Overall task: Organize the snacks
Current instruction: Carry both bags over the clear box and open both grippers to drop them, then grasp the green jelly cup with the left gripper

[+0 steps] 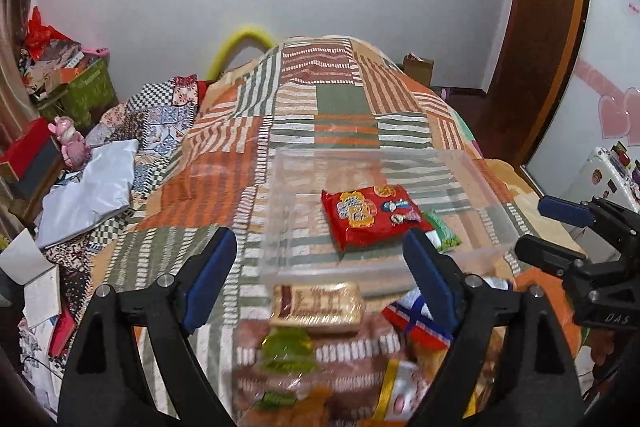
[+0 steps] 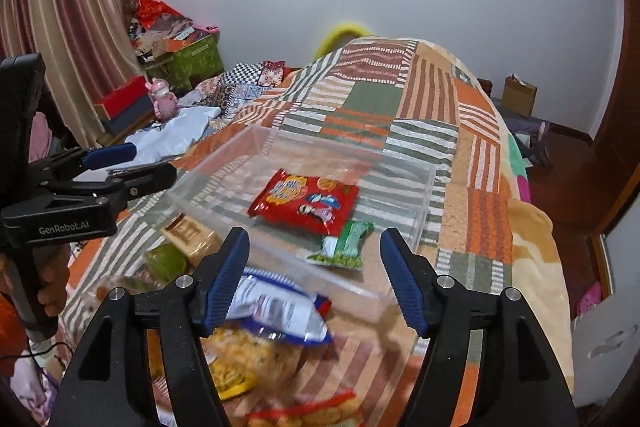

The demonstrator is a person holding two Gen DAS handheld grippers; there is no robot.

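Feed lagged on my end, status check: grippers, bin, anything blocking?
Left gripper and right gripper both open, empty. Clear bin holds red snack pack and green packet. Loose snacks wait before bin; nothing blocking.

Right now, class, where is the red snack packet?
In both views, the red snack packet lies inside the clear plastic box on the bed, touching a green-and-white packet nearer the grippers.

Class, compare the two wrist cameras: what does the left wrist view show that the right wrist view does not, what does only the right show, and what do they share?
Only the left wrist view shows the white fridge with magnets and pink heart stickers. Only the right wrist view shows the striped curtain and the person's hand gripping the left gripper's handle. Both show the clear bin holding the red snack packet and green packet, and loose snacks nearer the cameras.
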